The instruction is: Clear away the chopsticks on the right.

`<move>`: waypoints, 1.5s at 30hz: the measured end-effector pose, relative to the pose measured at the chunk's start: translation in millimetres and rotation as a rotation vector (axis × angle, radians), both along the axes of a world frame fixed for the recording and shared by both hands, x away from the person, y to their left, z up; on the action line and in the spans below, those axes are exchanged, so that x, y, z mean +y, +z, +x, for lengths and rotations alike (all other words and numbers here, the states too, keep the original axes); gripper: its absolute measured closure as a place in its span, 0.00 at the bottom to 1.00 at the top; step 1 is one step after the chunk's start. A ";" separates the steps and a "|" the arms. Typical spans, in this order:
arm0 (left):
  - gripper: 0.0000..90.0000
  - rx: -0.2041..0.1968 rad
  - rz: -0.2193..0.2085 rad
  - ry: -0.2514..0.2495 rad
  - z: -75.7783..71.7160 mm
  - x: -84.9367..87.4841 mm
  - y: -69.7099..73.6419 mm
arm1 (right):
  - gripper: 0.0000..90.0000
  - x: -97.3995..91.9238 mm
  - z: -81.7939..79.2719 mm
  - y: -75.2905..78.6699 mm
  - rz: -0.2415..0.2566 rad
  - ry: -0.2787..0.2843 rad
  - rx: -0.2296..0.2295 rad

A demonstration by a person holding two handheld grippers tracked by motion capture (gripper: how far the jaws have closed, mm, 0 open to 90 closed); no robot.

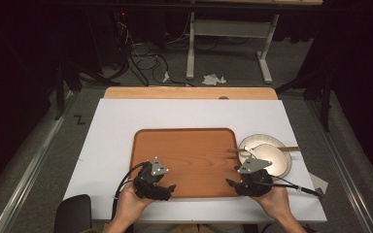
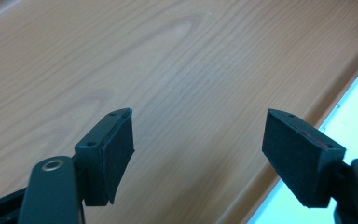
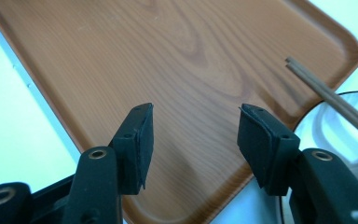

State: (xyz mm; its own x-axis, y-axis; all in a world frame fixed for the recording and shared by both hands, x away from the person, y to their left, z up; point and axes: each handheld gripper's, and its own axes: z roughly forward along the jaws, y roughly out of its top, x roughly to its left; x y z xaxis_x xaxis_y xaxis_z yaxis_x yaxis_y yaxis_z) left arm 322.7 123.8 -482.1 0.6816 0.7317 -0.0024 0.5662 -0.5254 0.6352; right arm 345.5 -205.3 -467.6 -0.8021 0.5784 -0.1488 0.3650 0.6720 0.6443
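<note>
Both grippers' fingers stand spread, empty, over the flat brown wooden tray [image 1: 189, 155]; the right gripper [image 1: 236, 184] sits nearer the thin wooden chopsticks [image 1: 272, 149], lying crosswise atop white ceramic bowls [image 1: 279, 160] just beyond; left gripper [image 1: 167, 190] farther

Tray [image 3: 205, 56] runs off the right gripper view's top and left edges; chopsticks [image 3: 335, 100] and bowl [image 3: 328, 123] cut by its right edge; bowl contents [image 1: 262, 158] in high view too small to tell.
</note>
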 end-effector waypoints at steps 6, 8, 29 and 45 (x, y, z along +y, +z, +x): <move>0.28 0.003 -0.004 0.000 0.9 0.5 0.1 | 0.52 -4.2 -1.8 5.9 0.012 -0.016 -0.033; 0.28 0.004 -0.004 0.000 1.3 0.3 -0.2 | 0.51 -5.5 -1.7 7.1 0.010 -0.017 -0.035; 0.28 0.008 0.002 0.002 2.1 -0.9 -1.1 | 0.52 -40.3 1.5 29.5 0.079 -0.136 -0.134; 0.28 0.014 0.009 -0.001 2.5 -2.1 -2.8 | 0.60 -90.6 17.0 39.8 0.160 -0.324 -0.162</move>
